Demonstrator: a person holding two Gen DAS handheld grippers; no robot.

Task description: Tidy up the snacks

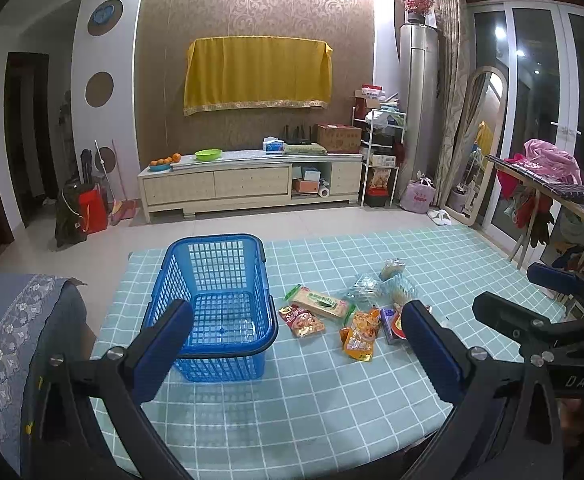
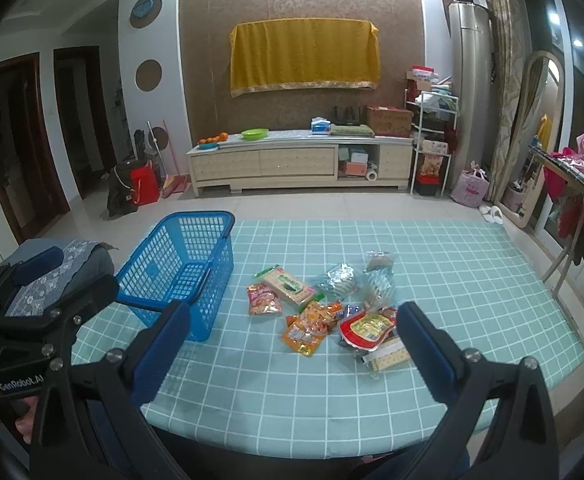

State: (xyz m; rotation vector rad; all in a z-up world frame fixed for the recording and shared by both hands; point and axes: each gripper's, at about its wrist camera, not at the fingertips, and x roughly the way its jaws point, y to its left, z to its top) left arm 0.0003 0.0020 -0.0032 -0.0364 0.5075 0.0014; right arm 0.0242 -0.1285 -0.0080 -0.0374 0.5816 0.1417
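Observation:
An empty blue plastic basket (image 1: 215, 304) (image 2: 187, 268) stands on the left of the table. Several snack packs lie in a loose pile to its right: a green cracker box (image 1: 320, 303) (image 2: 289, 286), a red pack (image 1: 302, 321) (image 2: 263, 299), an orange pack (image 1: 359, 334) (image 2: 310, 326), a red-and-yellow pack (image 2: 366, 328) and clear wrapped packs (image 1: 396, 280) (image 2: 338, 278). My left gripper (image 1: 296, 344) is open and empty, held above the table's near side. My right gripper (image 2: 292, 346) is open and empty, near the pile. Each gripper shows at the edge of the other's view.
The table has a teal checked cloth (image 1: 332, 396) (image 2: 452, 280). A chair with a grey patterned cover (image 1: 15, 340) (image 2: 59, 264) stands at the table's left. A clothes rack (image 1: 548, 184) stands to the right. A TV cabinet (image 1: 247, 180) is against the far wall.

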